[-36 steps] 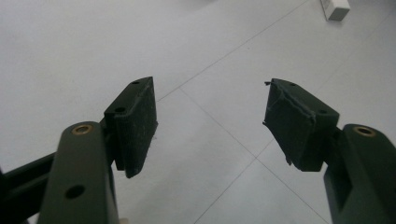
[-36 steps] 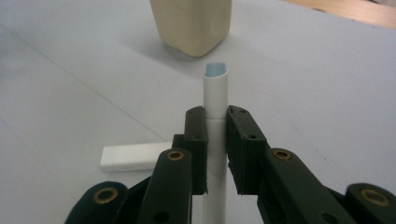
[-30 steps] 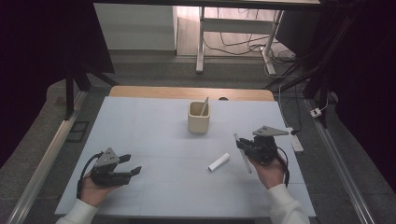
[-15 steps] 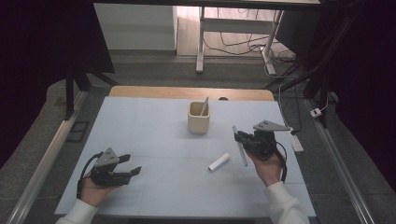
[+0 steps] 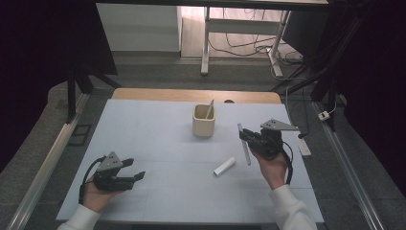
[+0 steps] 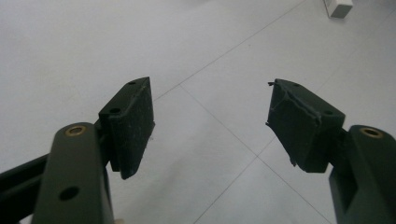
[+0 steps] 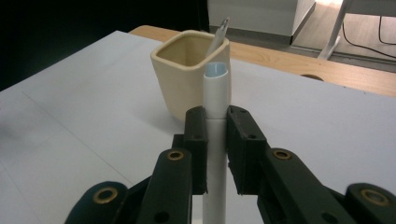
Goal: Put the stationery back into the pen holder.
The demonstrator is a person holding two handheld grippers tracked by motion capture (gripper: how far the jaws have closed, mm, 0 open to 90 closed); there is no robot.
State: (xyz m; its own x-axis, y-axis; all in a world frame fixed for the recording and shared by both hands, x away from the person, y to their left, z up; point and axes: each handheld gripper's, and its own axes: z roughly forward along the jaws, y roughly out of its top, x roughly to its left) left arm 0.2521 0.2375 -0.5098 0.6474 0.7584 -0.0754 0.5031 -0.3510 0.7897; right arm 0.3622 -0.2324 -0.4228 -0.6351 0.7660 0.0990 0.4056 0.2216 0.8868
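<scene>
Pale grey table point(image 5: 158, 139) under dim room, dark edges. Right gripper point(image 7: 216, 140) clamped on white pen point(image 7: 215, 88) near mid-length, pen upright-ish, raised just short of cream cup point(image 7: 189, 74). Pen looked light, stiff, smooth; likely slippery, mid-shaft hold best. Cup already held one thin stick point(image 5: 209, 109), may crowd entry. White cap point(image 5: 224, 166) lay loose near. Left gripper point(image 6: 210, 123) wide open, empty, resting low

White sleeves point(image 5: 288, 209); black two-jaw grippers point(image 5: 245, 135) with brass-ringed screw holes, grey three-cornered top plates point(image 5: 278, 125), black trailing cables point(image 5: 287, 160), dark padded fingers point(image 6: 133, 123).
</scene>
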